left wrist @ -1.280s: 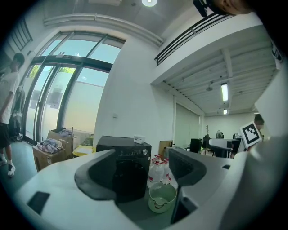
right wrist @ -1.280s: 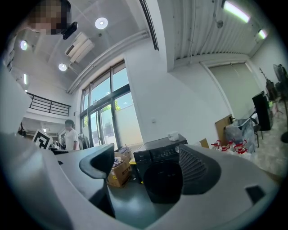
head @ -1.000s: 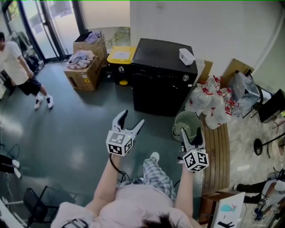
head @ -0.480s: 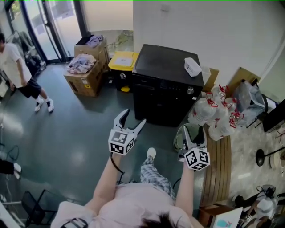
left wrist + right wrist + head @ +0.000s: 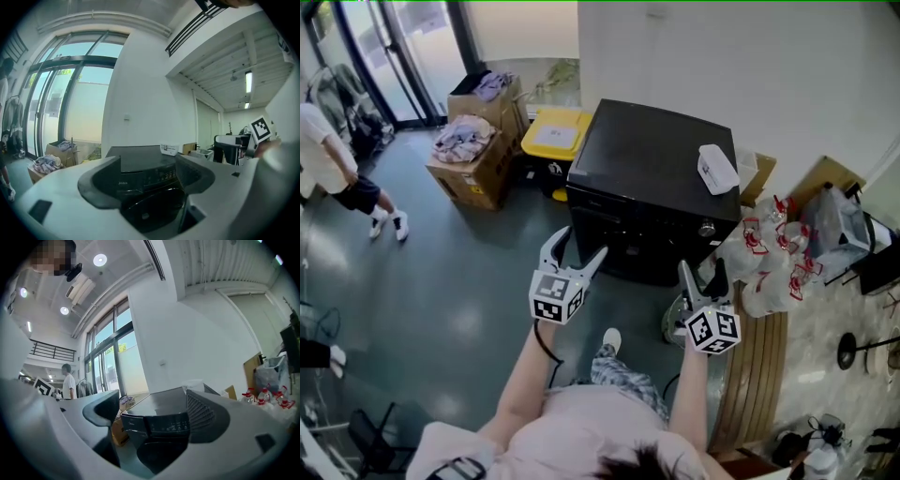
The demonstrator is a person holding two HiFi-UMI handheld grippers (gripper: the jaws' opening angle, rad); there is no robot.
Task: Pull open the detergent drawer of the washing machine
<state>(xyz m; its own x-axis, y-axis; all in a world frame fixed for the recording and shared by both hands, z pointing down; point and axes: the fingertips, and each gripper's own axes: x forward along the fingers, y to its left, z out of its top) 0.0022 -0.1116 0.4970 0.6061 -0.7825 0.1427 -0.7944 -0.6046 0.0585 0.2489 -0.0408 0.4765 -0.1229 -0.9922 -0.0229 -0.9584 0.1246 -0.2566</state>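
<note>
- Head view puts my left gripper (image 5: 577, 248) just off the near-left corner of the black, boxy front-loading washing machine (image 5: 656, 164), not touching it. Its claw is spread wide with nothing between the jaws.
- I judge the step in hand to be the approach. The detergent drawer (image 5: 596, 215) sits at the left end of the control strip, along the top of the machine's front face, so the left gripper is the closer one.
- I would bring it in level, set the jaws over the drawer's lower edge, close firmly, then pull straight toward me. An angled pull could bind the drawer.
- Seen from the left gripper view, the drawer front is a flat, glossy black panel with a small pale logo. It looks flush and closed, and I cannot make out a handle recess.
- Right of it run faint markings, then a small silver knob (image 5: 706, 228).
- My right gripper (image 5: 703, 272) hangs by the machine's near-right corner, claw likewise spread and empty. I would hold it clear.
</note>
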